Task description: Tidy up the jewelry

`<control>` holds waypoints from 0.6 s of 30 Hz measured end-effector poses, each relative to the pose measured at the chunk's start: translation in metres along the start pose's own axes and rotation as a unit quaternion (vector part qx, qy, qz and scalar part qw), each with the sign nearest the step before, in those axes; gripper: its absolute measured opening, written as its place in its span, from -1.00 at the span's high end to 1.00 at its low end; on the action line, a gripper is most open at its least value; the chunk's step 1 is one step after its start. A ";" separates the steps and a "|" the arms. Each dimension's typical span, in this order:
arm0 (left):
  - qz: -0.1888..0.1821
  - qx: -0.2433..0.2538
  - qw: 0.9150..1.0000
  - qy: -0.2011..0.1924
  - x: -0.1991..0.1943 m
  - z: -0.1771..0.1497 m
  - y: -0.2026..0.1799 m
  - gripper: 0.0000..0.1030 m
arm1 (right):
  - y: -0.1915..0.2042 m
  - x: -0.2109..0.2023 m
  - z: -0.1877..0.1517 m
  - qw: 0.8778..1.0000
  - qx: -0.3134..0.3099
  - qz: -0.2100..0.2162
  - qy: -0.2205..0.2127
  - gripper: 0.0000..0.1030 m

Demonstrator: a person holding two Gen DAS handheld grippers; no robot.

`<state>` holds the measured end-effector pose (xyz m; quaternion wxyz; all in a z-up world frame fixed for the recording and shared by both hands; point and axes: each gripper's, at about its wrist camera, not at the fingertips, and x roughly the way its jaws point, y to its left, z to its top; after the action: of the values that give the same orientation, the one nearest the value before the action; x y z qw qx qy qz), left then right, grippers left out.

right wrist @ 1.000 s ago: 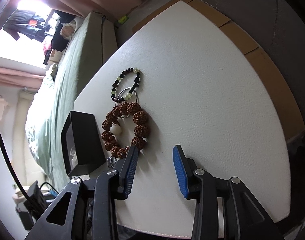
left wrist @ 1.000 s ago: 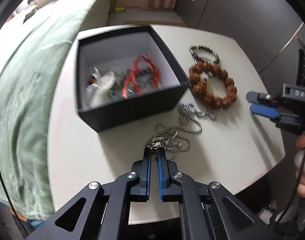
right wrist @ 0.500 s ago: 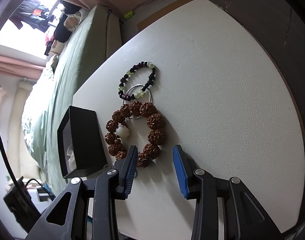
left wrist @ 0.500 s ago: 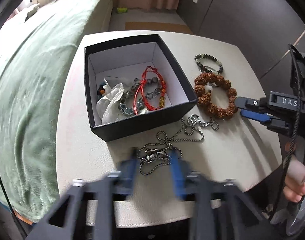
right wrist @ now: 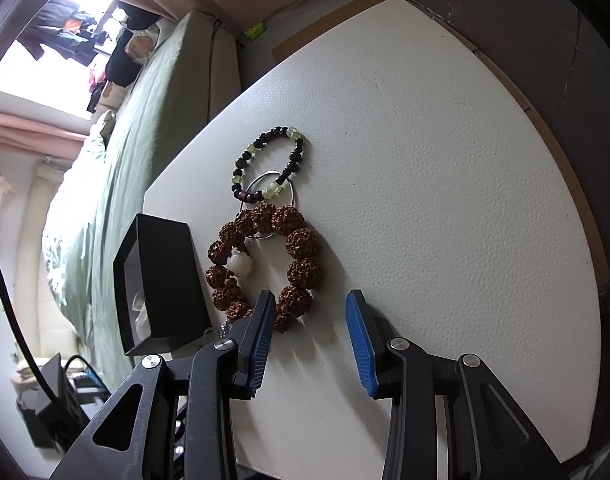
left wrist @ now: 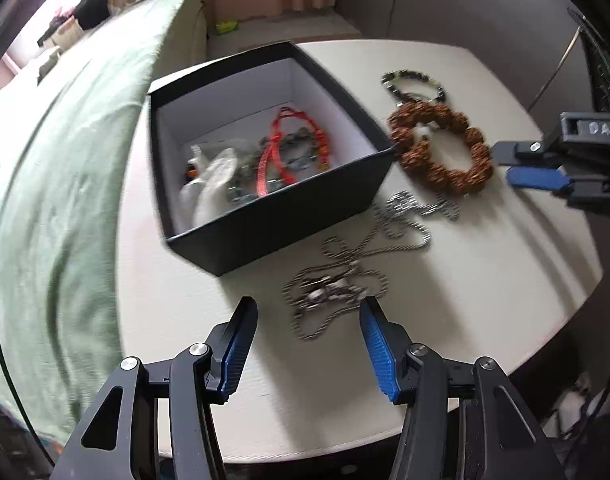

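Currently, one black box (left wrist: 273, 216) is seen on the white table (left wrist: 485, 288), its top open and its inside white. Several pieces are counted inside it: one red cord bracelet (left wrist: 281, 152), one string of grey beads (left wrist: 301, 158) under the cord, and one pale crumpled bag (left wrist: 213, 184); smaller items beneath are too blurred to be counted.

Four pieces are counted on the bare table outside the box. One silver chain necklace (left wrist: 345, 276) is spread in loops just in front of the box. One bracelet of large brown knobbly beads (right wrist: 265, 264), with a single white bead (right wrist: 241, 262) in it, is placed just beside the right wall of the box. One bracelet of small dark and pale green beads (right wrist: 269, 164) is placed beyond it, and one thin metal ring (right wrist: 291, 196) is partly covered by both bracelets.

Two grippers are counted. The left gripper (left wrist: 309, 340) is held over the near end of the necklace; its jaws have just been opening, the fingers are spread, and the chain lies ahead of the tips, untouched by the pads. The right gripper (right wrist: 311, 336) is held at the near edge of the brown bracelet; its fingers are parted and nothing is pinched, one blue pad (right wrist: 265, 332) overlapping the nearest beads in its own view.

A bed with a green cover (left wrist: 65, 160) is seen beside the table.
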<state>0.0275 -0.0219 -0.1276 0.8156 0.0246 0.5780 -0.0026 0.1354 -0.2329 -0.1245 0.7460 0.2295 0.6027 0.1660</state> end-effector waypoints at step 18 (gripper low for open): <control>-0.023 0.025 0.999 -0.034 0.009 0.014 -0.011 0.53 | -0.003 0.001 0.001 1.000 0.014 0.000 0.000 0.27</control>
<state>0.0432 -0.0333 -0.1319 0.8334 0.0318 0.5505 -0.0363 0.1366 -0.2353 -0.1270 0.7426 0.2396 0.6052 0.1578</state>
